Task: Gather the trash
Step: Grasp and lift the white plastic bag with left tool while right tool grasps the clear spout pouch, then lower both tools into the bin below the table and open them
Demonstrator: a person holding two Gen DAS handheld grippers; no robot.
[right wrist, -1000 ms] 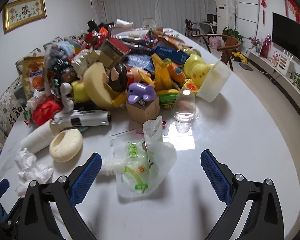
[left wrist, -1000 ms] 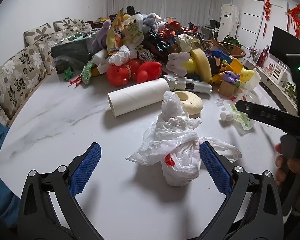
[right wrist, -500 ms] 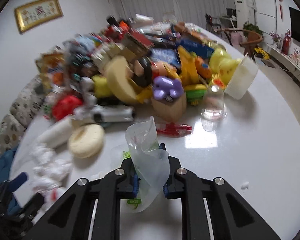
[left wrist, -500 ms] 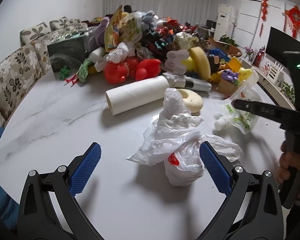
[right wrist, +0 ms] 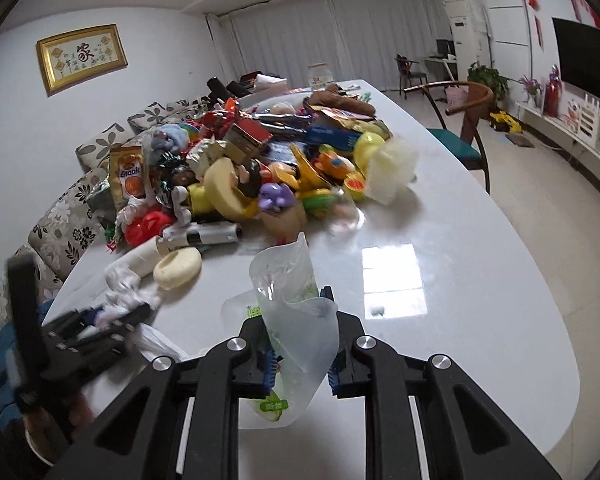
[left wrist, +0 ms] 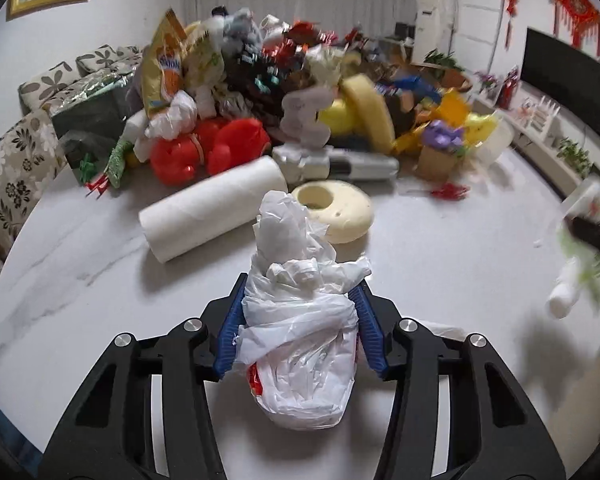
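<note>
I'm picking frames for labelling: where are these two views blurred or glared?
Left wrist view: white plastic bag sharp, toy pile softened, right gripper smeared at the right edge. Right wrist view: window glare on the table, left gripper motion-blurred.

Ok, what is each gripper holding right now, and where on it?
The left gripper clamps the crumpled white plastic bag around its middle. The right gripper pinches the clear plastic pouch across its middle.

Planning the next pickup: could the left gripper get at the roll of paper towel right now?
Probably not yet. The left gripper is shut on the white plastic bag, so its jaws are full. The paper towel roll lies in the open on the table just ahead, nothing blocking it once the bag is dropped.
</note>
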